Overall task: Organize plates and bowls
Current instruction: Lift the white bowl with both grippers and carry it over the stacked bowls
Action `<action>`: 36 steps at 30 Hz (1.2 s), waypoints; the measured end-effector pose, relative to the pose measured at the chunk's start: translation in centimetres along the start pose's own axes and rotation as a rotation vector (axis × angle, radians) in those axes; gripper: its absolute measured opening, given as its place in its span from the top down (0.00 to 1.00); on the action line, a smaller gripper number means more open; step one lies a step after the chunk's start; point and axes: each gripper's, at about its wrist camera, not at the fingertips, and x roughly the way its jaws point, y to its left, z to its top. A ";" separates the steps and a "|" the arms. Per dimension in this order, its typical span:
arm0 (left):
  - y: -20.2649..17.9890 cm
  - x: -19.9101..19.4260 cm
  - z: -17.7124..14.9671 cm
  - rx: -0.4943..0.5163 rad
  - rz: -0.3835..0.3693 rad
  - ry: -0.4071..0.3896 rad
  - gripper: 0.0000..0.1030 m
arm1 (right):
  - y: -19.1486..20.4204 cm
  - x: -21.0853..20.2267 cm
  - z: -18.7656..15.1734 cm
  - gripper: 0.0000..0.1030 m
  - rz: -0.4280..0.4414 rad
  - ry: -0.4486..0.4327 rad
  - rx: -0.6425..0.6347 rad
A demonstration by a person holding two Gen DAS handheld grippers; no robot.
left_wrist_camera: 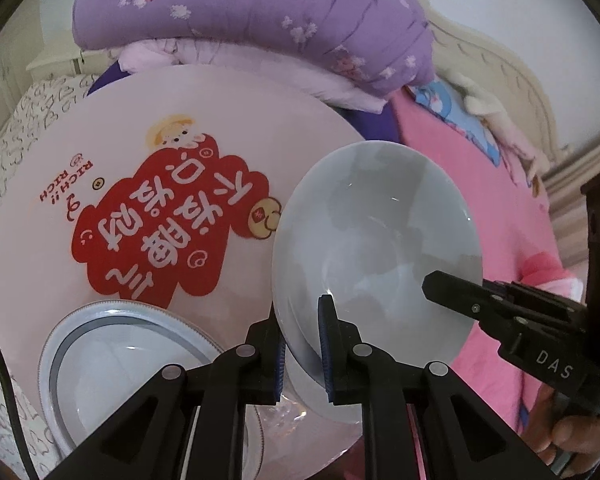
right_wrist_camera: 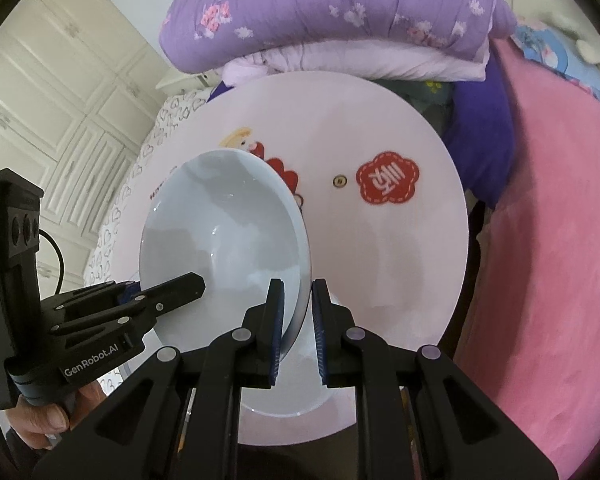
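Left tongs (left_wrist_camera: 302,344) and right tongs (right_wrist_camera: 297,334) both clamp opposite rim edges of the white bowl (left_wrist_camera: 376,248) (lifted, tilted); the patterned plate (left_wrist_camera: 112,364) lies near-left on the counter (left_wrist_camera: 140,128).

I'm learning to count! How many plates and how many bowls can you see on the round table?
White bowls: 1, the white bowl, held by both hand-held grippers.
Plates: 1, the grey-rimmed plate.
Total: 2 dishes at the round table.

A round pink table (left_wrist_camera: 228,128) printed with red cartoon designs carries a patterned-rim plate (left_wrist_camera: 112,360).
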 end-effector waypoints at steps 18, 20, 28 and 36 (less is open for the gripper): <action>-2.7 -1.5 -3.6 0.129 0.088 0.034 0.88 | -0.3 -0.2 -2.9 0.87 0.036 0.072 0.002; -3.1 -1.4 -3.9 0.145 0.102 0.036 0.88 | -0.4 0.1 -3.2 0.87 0.032 0.082 0.003; -4.1 0.5 -4.7 0.163 0.120 0.071 0.86 | -1.1 1.2 -3.8 0.86 0.007 0.121 0.010; -4.0 1.4 -4.4 0.164 0.129 0.068 0.85 | -1.0 1.5 -3.9 0.84 -0.003 0.134 0.003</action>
